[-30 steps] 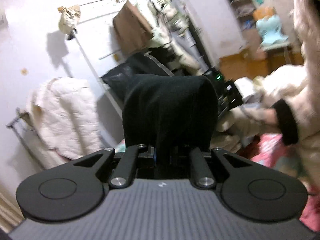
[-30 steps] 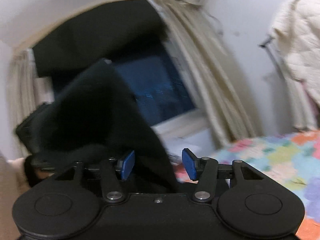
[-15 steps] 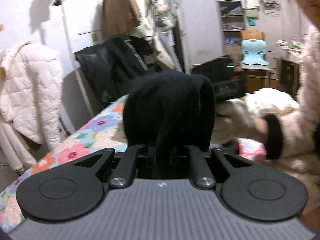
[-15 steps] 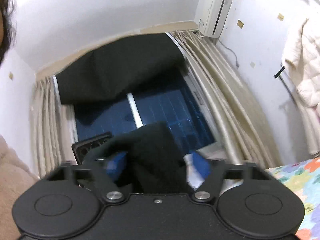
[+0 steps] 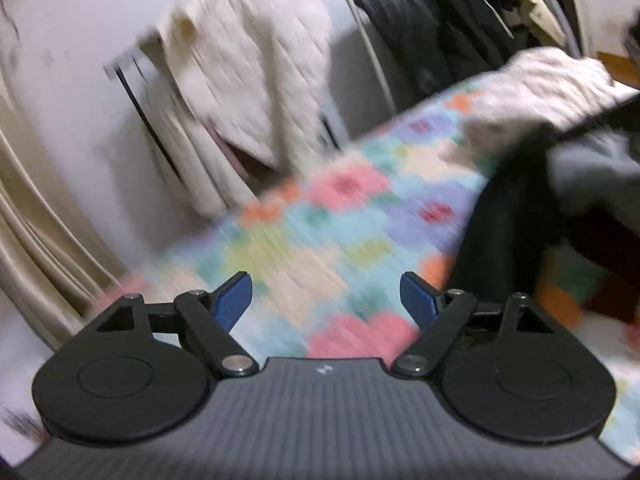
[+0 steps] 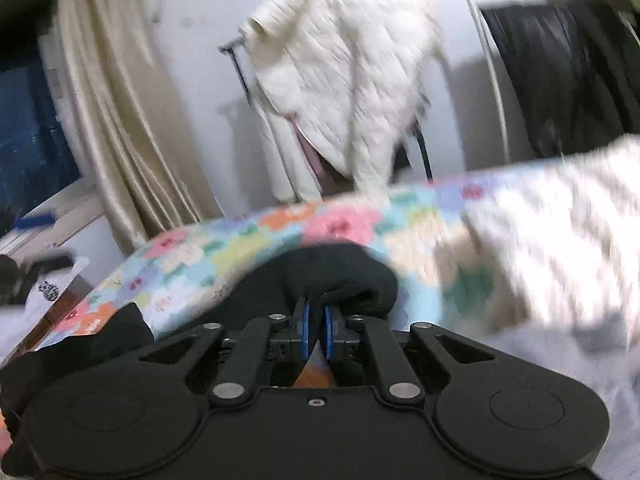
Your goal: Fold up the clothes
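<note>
the left gripper, clamped on the black garment a moment ago, now gapes wide and empty over the floral bedspread; the garment hangs at 2 o'clock. the right gripper, open before, now pinches its fold at 12 o'clock.

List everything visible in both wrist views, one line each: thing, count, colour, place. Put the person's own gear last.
black garment: one, black, on the bed, pinched by the right gripper
floral bedsheet: one, pastel multicolour, covering the bed
white quilted jacket: one, cream white, hanging on a rack beyond the bed
fuzzy garment: one, off-white, blurred, on the bed's right side
dark coats: black, count unclear, hanging at the far right
curtain: one, beige, by the window at left
left gripper: one, black with blue pads, jaws open, empty
right gripper: one, black, jaws shut on the black garment
</note>
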Demonstrator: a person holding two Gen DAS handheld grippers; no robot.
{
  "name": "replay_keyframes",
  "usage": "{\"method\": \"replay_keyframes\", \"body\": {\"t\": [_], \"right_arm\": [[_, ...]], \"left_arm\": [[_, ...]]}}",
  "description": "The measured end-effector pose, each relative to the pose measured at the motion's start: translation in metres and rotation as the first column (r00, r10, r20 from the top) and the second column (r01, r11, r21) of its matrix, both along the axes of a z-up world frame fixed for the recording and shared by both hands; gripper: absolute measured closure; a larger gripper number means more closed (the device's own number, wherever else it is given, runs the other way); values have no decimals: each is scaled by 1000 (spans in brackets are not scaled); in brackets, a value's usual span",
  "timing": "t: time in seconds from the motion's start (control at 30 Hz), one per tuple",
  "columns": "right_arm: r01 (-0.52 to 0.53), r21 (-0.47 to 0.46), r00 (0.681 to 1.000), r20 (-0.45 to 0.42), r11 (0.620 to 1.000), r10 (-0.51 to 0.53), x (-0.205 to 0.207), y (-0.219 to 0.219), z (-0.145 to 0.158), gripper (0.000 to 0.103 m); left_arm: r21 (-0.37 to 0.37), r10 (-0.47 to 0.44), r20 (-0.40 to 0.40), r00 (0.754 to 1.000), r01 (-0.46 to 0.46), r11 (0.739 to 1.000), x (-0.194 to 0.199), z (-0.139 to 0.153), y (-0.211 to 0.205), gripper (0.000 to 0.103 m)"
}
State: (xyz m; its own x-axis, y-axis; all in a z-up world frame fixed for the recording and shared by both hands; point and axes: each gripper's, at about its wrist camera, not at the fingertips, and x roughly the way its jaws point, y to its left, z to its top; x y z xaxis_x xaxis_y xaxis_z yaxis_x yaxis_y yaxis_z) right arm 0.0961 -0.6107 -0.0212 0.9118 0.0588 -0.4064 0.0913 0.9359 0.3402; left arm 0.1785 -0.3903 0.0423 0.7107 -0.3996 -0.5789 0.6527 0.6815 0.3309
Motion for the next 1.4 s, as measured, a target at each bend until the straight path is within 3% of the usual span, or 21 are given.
{"method": "replay_keyframes", "body": {"t": [0.1,0.2,0.27,0.33,0.37,0.4,0.47,0.53,0.6,0.67,0.73,0.77,0.87,0.9,0.93,1.0,1.1,1.2,1.27,1.33,1.4], "right_arm": [[-8,30,1000,11,1000,7,4,1,-5,94],[-15,13,1000,26,1000,15,4,6,-11,94],[-19,-12,999,31,1000,20,0,8,-16,94],[-24,-38,999,36,999,25,-3,11,-20,93],[-17,-57,999,48,998,20,-3,12,-19,93],[-9,-76,998,61,997,14,-3,14,-18,94],[21,-216,993,121,976,5,-9,28,-10,94],[30,-481,988,148,876,47,-10,66,-5,94],[-113,-480,979,94,870,179,0,89,-14,93],[-265,-452,948,38,852,315,11,109,-25,90],[-465,-262,884,-84,846,460,34,119,-53,90],[-512,-192,858,-150,837,490,43,124,-67,90],[-546,-76,823,-234,835,517,54,126,-86,86],[-548,-36,818,-234,836,526,55,121,-85,78],[-549,4,814,-228,836,535,56,114,-82,62],[-535,101,818,-185,839,544,53,93,-77,47],[-495,245,838,-118,833,533,50,61,-72,43],[-395,393,881,-93,830,464,51,36,-80,31],[-296,477,910,-124,828,397,55,27,-92,20],[-190,528,927,-182,828,328,60,24,-104,20],[-134,496,921,-258,858,292,66,30,-114,20]], "left_arm": [[45,-80,-63,995,83,996,-22,-42,-8,22],[138,-134,-127,983,151,979,-33,-84,-24,22],[247,-142,-122,982,169,954,-37,-114,-39,21],[287,-124,-112,986,152,946,-32,-127,-45,26],[244,-72,-158,985,110,963,-23,-120,-39,66],[190,-14,-217,976,57,980,-13,-111,-32,85],[92,56,-291,955,-30,995,1,-91,-13,90],[-4,72,-295,953,-76,997,5,-71,10,88],[11,77,-258,963,-76,997,2,-63,21,87],[30,89,-257,962,-84,996,-3,-66,27,82],[33,99,-276,956,-93,995,-7,-73,31,77],[40,107,-276,955,-99,994,-9,-77,33,74],[59,137,-284,949,-126,990,-12,-88,38,68],[59,151,-297,943,-139,989,-11,-91,42,68],[59,164,-310,936,-153,986,-10,-95,45,67],[45,184,-337,924,-179,983,-6,-101,53,66],[20,194,-355,914,-201,979,-5,-107,63,66],[7,191,-356,915,-202,979,-8,-109,66,65],[8,184,-355,917,-193,981,-9,-111,69,64],[10,182,-355,917,-191,981,-14,-109,75,63],[5,190,-356,915,-202,979,-18,-105,84,62]]}}
